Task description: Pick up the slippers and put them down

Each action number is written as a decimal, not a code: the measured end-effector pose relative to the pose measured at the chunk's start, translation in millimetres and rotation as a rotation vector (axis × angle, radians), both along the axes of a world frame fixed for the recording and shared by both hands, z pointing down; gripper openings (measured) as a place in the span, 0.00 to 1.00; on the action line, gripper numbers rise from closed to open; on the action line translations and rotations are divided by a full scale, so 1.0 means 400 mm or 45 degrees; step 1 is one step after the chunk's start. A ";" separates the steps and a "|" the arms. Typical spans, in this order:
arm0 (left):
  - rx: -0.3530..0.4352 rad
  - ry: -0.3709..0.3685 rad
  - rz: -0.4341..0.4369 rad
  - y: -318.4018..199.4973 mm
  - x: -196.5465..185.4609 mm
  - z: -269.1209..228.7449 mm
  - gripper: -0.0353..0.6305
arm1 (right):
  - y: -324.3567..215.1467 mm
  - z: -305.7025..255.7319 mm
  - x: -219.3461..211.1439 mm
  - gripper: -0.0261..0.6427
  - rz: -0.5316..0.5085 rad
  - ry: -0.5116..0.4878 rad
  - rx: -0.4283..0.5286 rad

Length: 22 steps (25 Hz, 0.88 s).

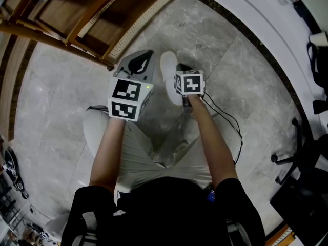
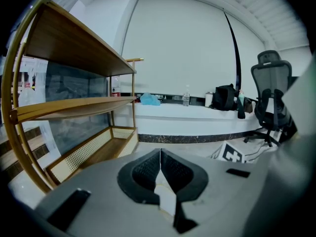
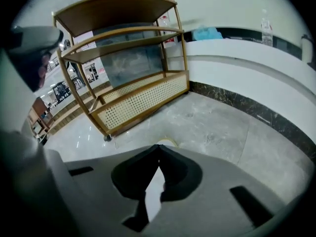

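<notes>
Hovering over grey marble floor (image 1: 56,111) by wooden shelf (image 1: 77,14), left gripper (image 2: 160,153) closed empty, right gripper (image 3: 158,148) pinching slipper (image 1: 168,75)

Grey marble floor (image 1: 246,86); wooden shelf rack (image 3: 138,100); white ledge (image 2: 197,115); black office chair (image 2: 269,90).

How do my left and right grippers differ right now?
The right gripper is shut on the white slipper; the left gripper is shut on nothing. The right gripper tilts down toward the floor; the left gripper points nearly level toward the wooden shelf. Both have their jaws closed.
</notes>
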<state>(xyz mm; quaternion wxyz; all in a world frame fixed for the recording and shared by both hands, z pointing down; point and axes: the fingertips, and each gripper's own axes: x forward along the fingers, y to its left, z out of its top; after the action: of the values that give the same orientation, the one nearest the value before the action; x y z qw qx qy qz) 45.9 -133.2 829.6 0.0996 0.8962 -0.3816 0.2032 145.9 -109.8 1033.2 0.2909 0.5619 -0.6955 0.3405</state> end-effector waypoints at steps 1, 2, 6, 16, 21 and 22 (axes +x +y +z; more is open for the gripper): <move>0.001 0.001 -0.002 0.000 0.000 0.000 0.06 | -0.012 -0.032 -0.004 0.04 -0.011 -0.002 0.040; 0.002 0.002 -0.003 0.000 0.000 -0.001 0.06 | -0.023 -0.065 -0.009 0.04 -0.022 -0.002 0.083; 0.006 0.008 -0.002 -0.001 0.004 -0.003 0.06 | -0.057 -0.198 -0.031 0.04 -0.054 -0.019 0.249; -0.010 0.037 -0.014 -0.004 0.009 -0.013 0.06 | -0.079 -0.414 -0.058 0.04 -0.103 -0.015 0.521; 0.028 0.046 -0.042 -0.016 -0.006 -0.023 0.06 | -0.086 -0.483 -0.083 0.04 -0.123 -0.053 0.594; 0.030 0.044 -0.044 -0.017 -0.007 -0.023 0.06 | -0.088 -0.497 -0.087 0.04 -0.128 -0.055 0.608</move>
<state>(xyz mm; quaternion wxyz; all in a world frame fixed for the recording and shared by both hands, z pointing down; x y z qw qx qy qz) 43.3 -139.9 820.5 0.0989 0.8939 -0.3978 0.1815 111.2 -145.0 834.6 0.1515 0.5720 -0.7893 0.1636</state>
